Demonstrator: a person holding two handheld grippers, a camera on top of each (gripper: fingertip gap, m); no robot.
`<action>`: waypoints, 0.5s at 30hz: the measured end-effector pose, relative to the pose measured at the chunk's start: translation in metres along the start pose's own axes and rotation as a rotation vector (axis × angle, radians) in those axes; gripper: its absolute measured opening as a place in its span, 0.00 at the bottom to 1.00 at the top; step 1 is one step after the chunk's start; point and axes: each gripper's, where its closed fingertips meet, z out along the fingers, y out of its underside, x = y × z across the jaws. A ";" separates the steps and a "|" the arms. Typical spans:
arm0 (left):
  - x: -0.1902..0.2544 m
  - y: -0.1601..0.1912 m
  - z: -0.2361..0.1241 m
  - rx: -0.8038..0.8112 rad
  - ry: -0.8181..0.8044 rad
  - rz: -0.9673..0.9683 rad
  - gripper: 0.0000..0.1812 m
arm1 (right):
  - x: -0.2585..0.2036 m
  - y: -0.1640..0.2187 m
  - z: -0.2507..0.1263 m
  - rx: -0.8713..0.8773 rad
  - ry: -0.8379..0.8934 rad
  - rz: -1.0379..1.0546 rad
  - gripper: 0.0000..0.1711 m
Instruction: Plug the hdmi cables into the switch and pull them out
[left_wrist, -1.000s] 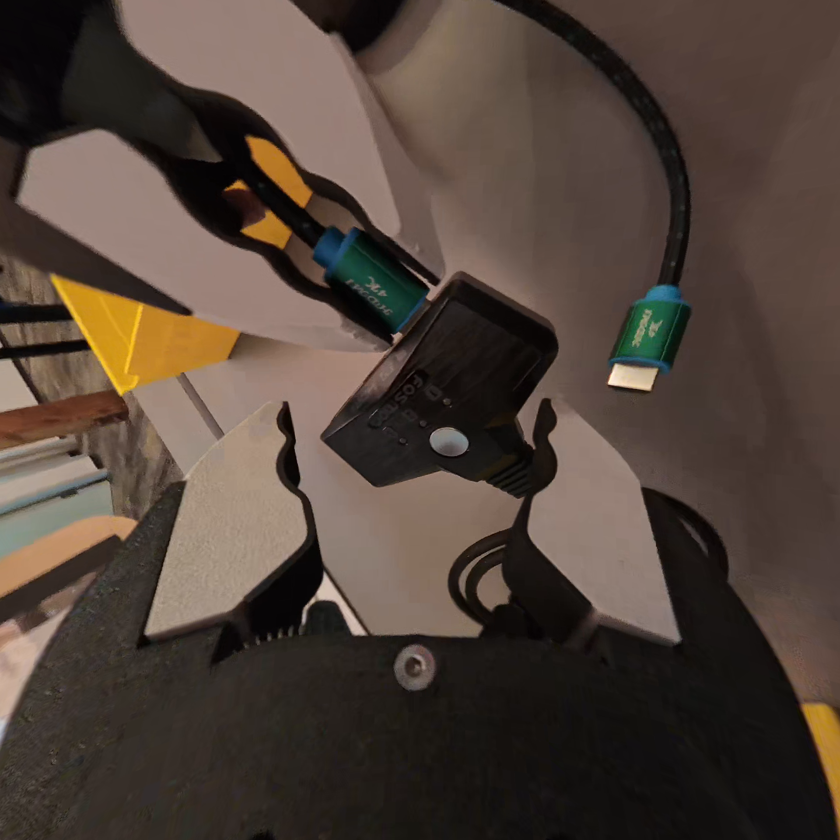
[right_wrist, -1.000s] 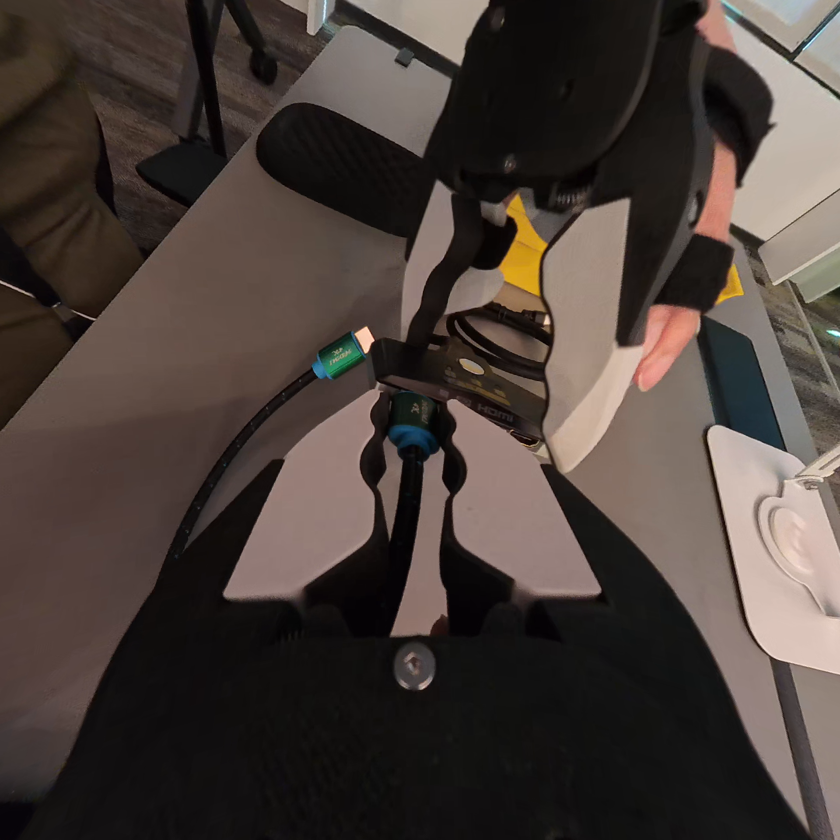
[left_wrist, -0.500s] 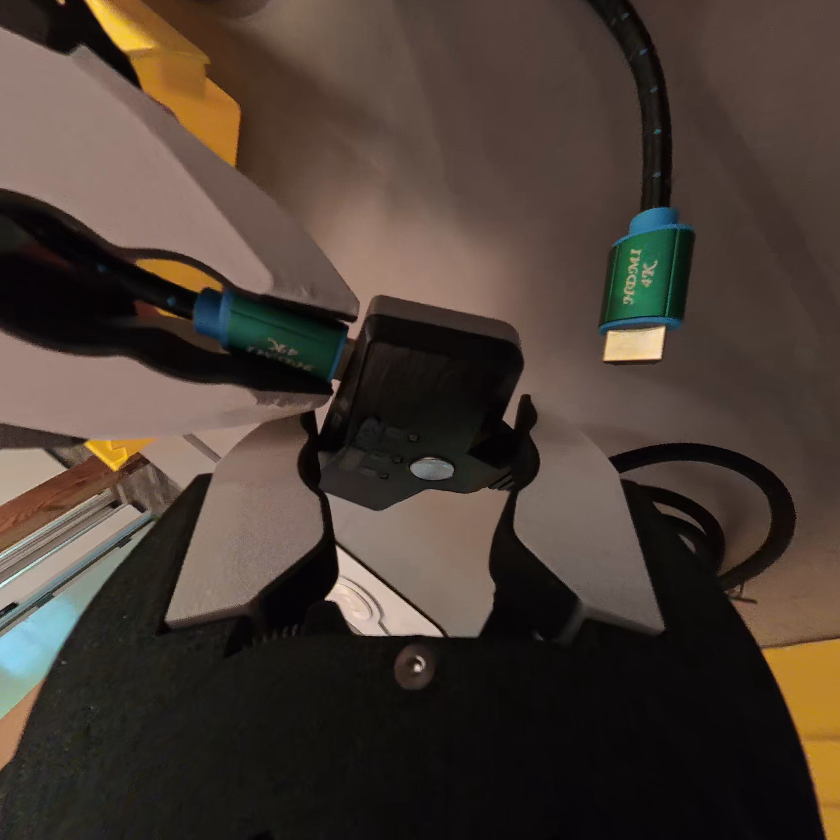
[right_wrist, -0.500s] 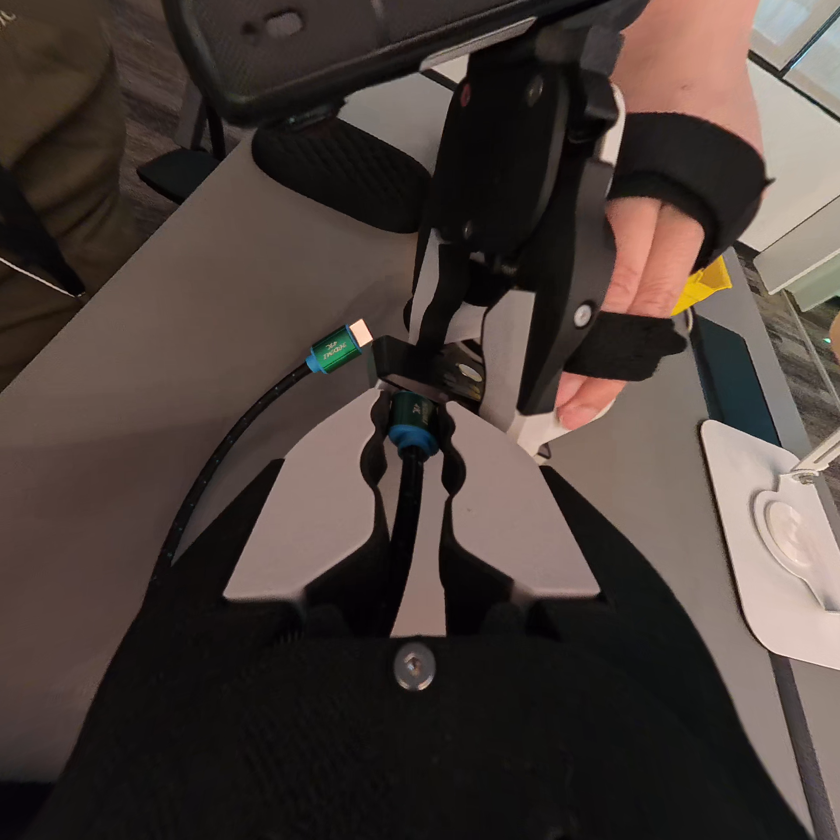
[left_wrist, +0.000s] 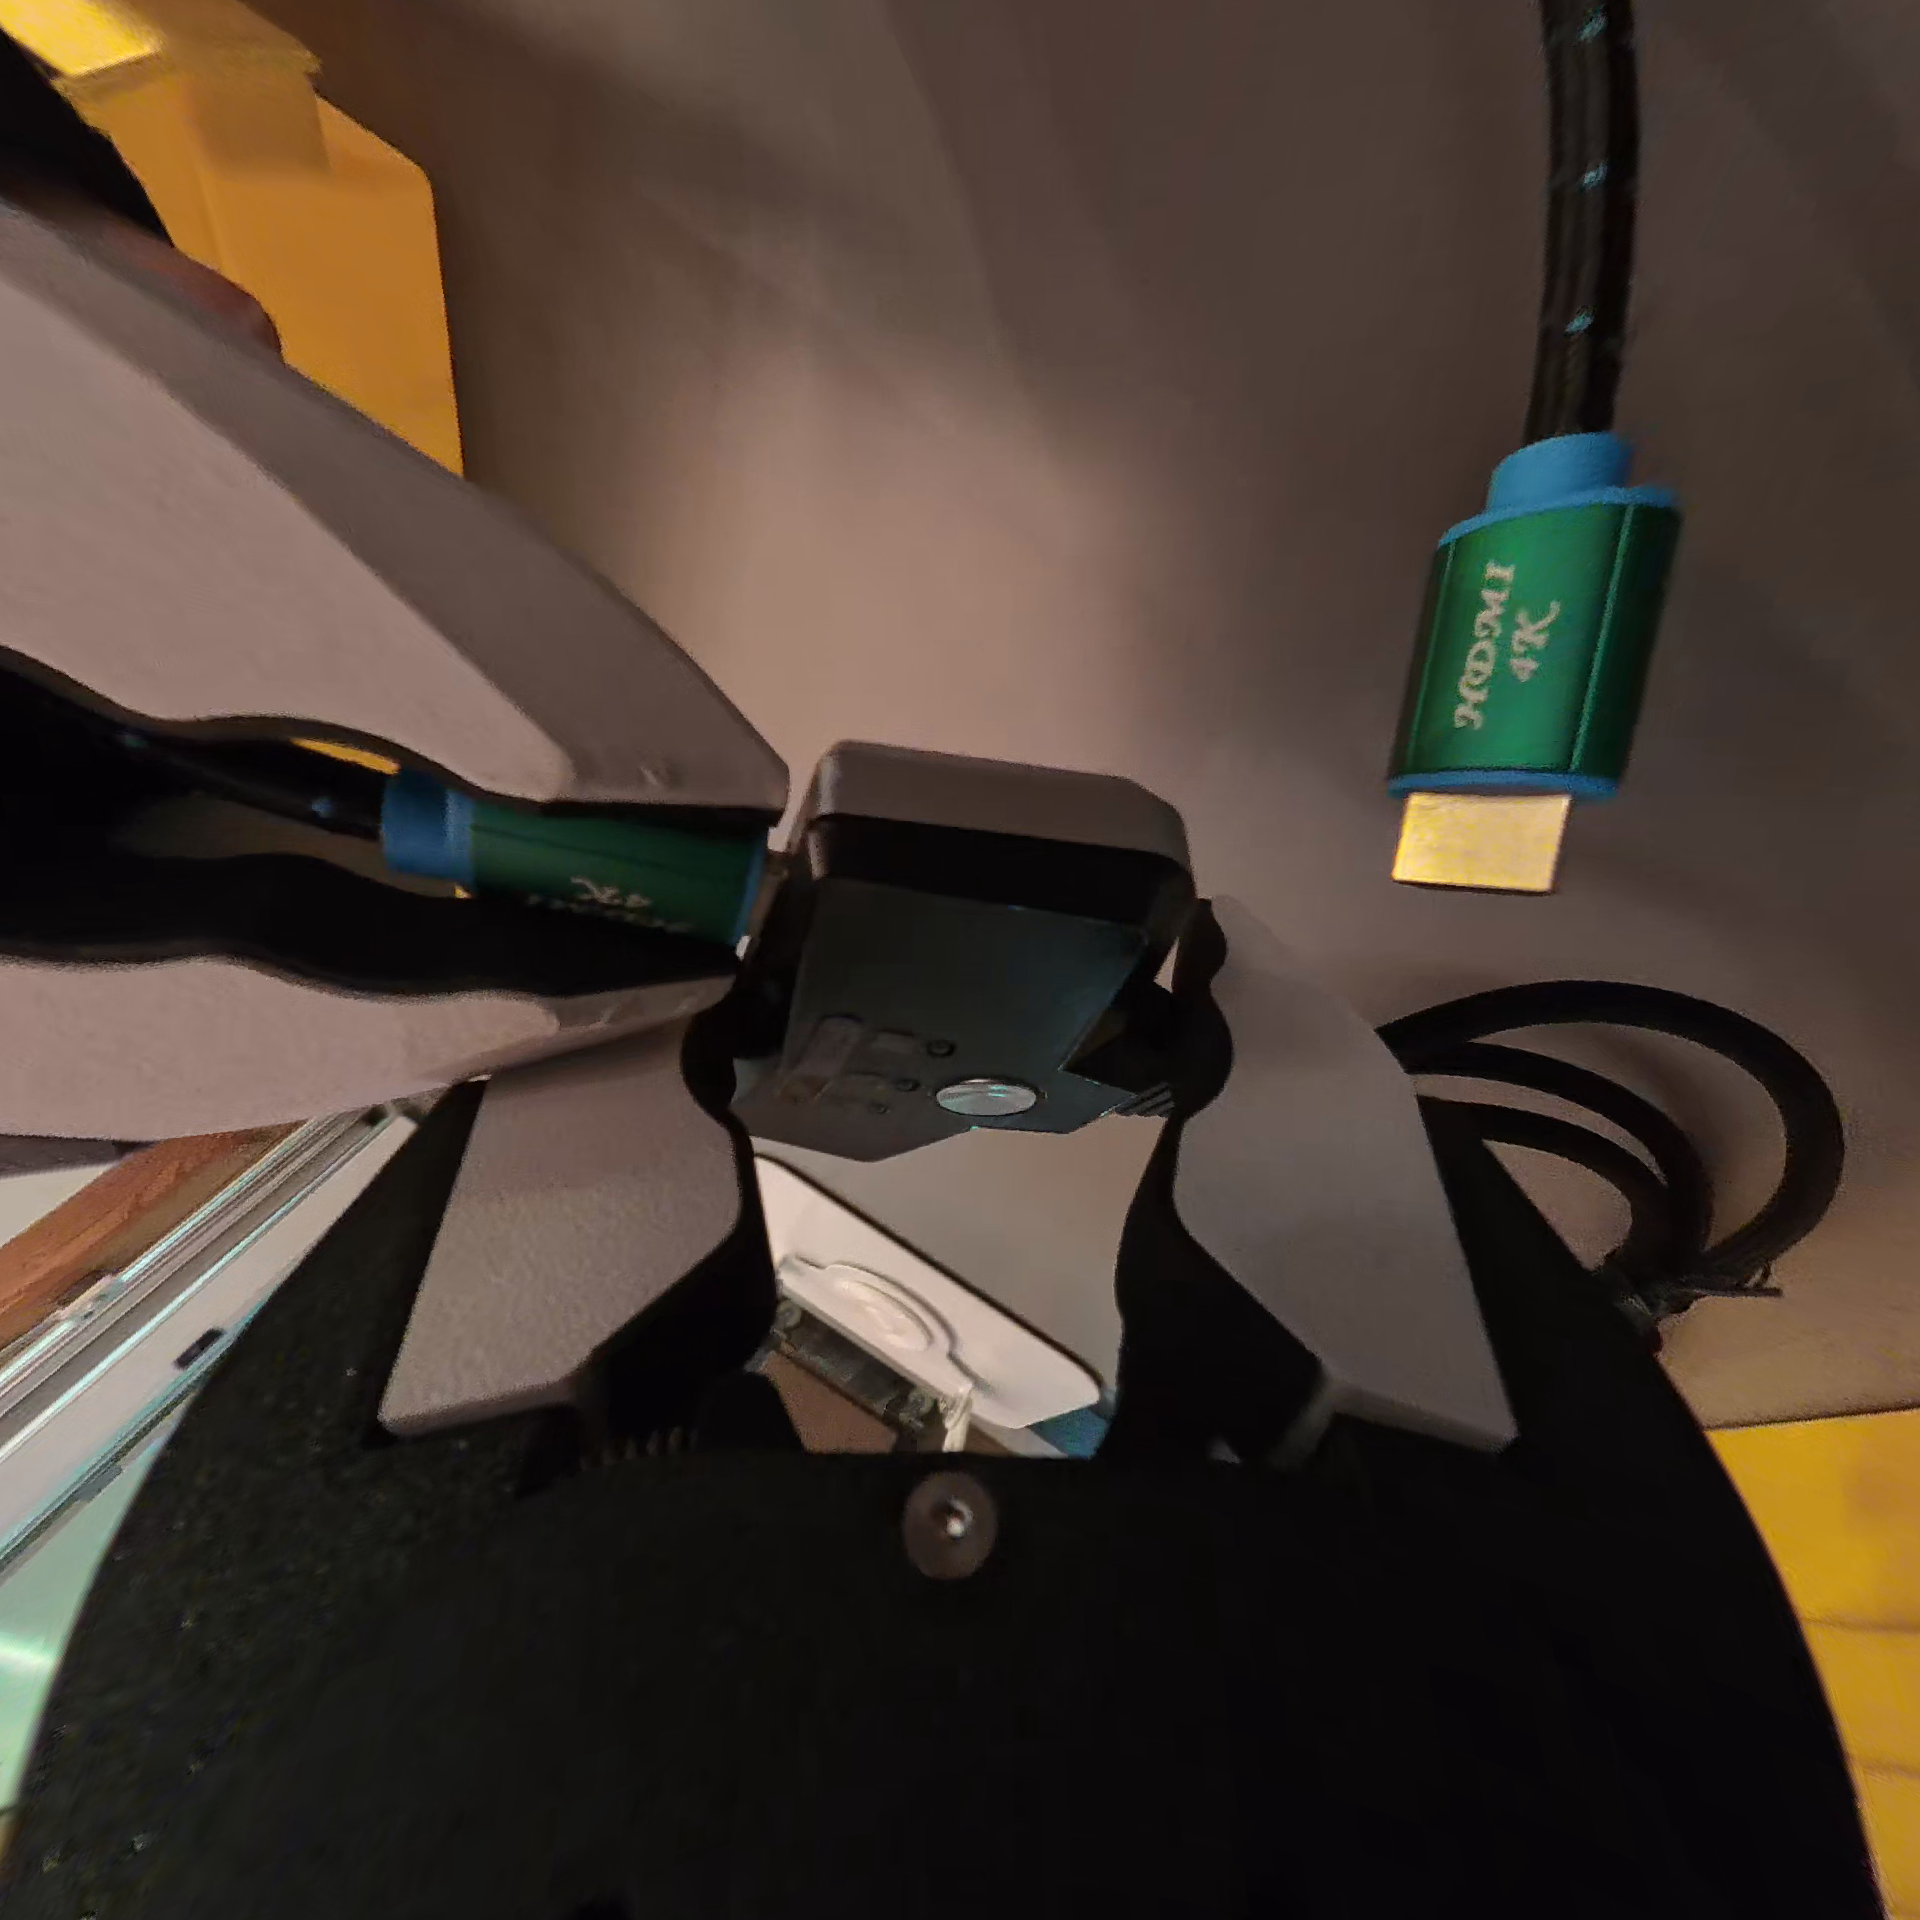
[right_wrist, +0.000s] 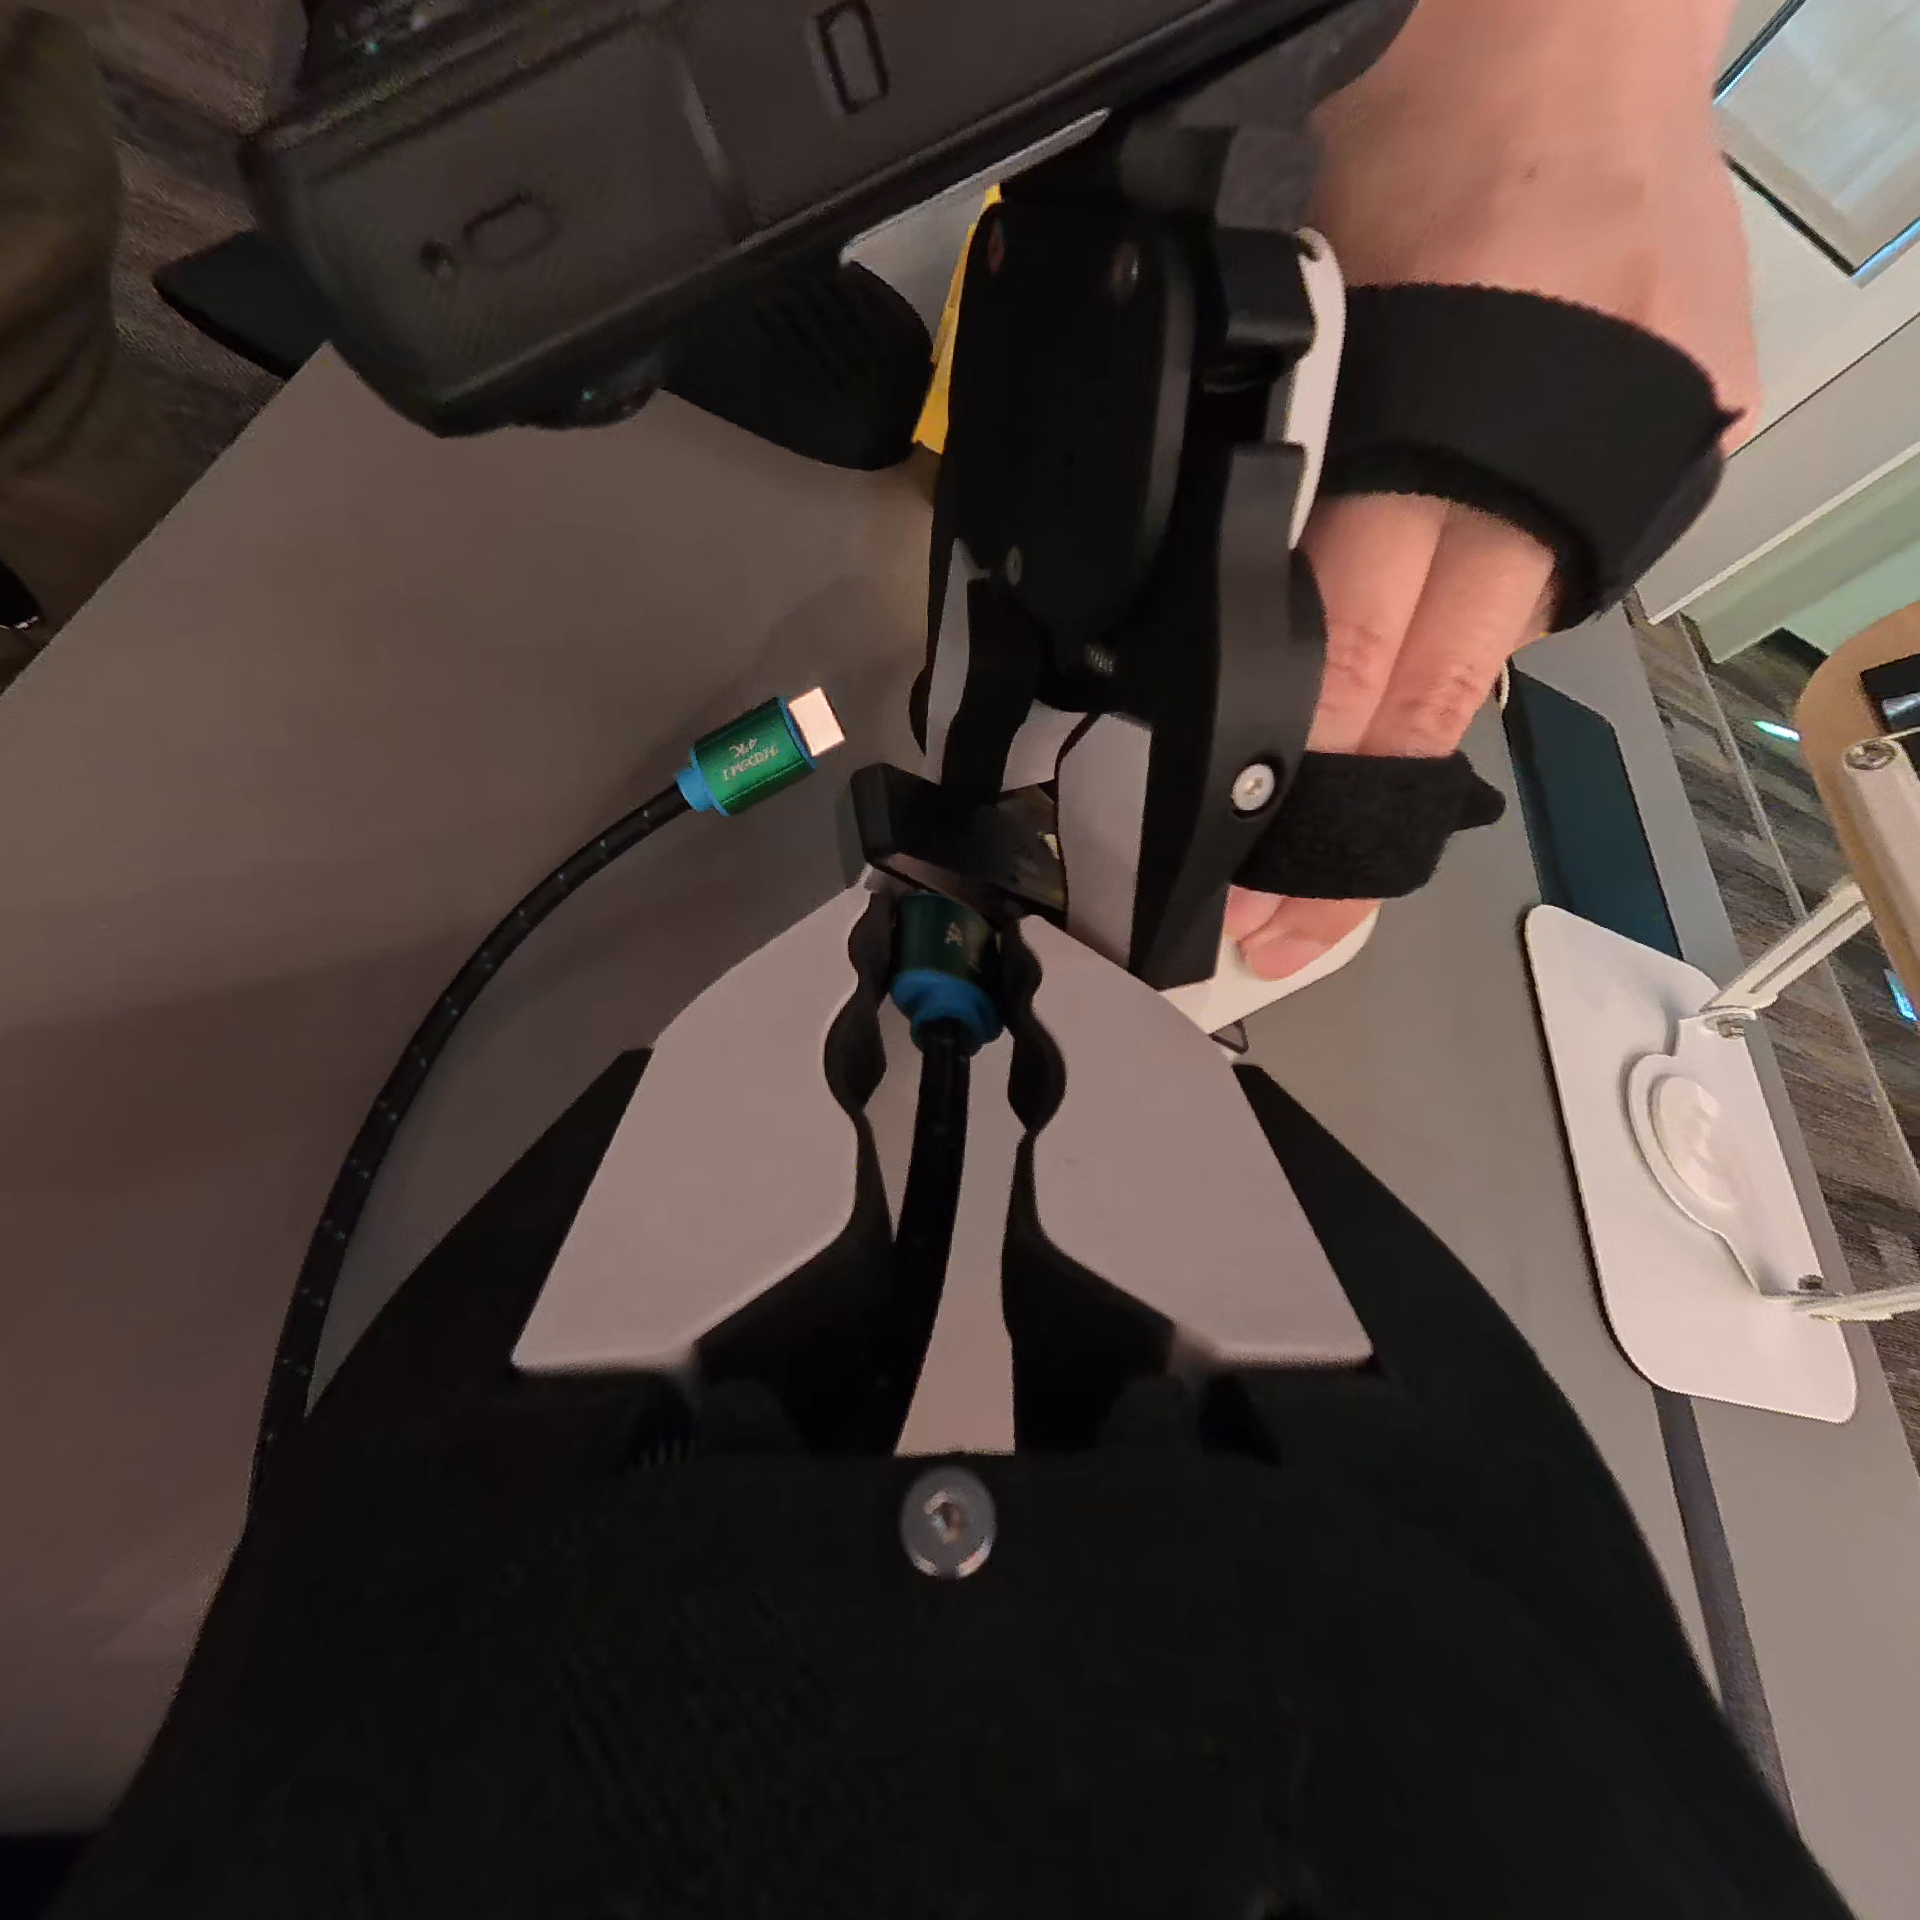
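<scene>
The black HDMI switch (left_wrist: 966, 935) sits between the fingers of my left gripper (left_wrist: 951, 997), which is shut on it. My right gripper (right_wrist: 940, 935) is shut on a green HDMI plug (right_wrist: 940, 940) with a blue collar. It holds the plug against the switch's (right_wrist: 935, 831) side port, and the metal tip is hidden. In the left wrist view the right gripper (left_wrist: 748, 894) comes in from the left with that plug (left_wrist: 613, 862). A second green plug (left_wrist: 1527, 655) lies loose on the grey table, also in the right wrist view (right_wrist: 764, 753).
The switch's own black cable (left_wrist: 1662, 1143) is coiled at the right. A white pad with a metal stand (right_wrist: 1662, 1195) lies at the table's right side. A black mesh rest (right_wrist: 810, 364) and a yellow object (left_wrist: 312, 208) are at the back. A person's hand (right_wrist: 1507, 260) holds the left gripper. The gap from one gripper's tips to the other's is roughly 6 cm.
My left gripper was open around the switch and has closed on it, swinging more upright over it. My right gripper has kept its hold on the plug at the switch's port.
</scene>
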 end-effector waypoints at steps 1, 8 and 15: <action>0.000 0.001 0.000 -0.010 -0.003 -0.001 0.45 | 0.000 0.000 0.000 -0.005 0.002 0.001 0.12; -0.005 0.009 -0.003 -0.100 -0.036 0.004 0.45 | 0.004 0.002 -0.002 -0.017 0.041 0.008 0.13; -0.003 0.011 -0.006 -0.140 -0.037 -0.042 0.45 | 0.006 0.001 -0.002 -0.014 0.085 0.026 0.13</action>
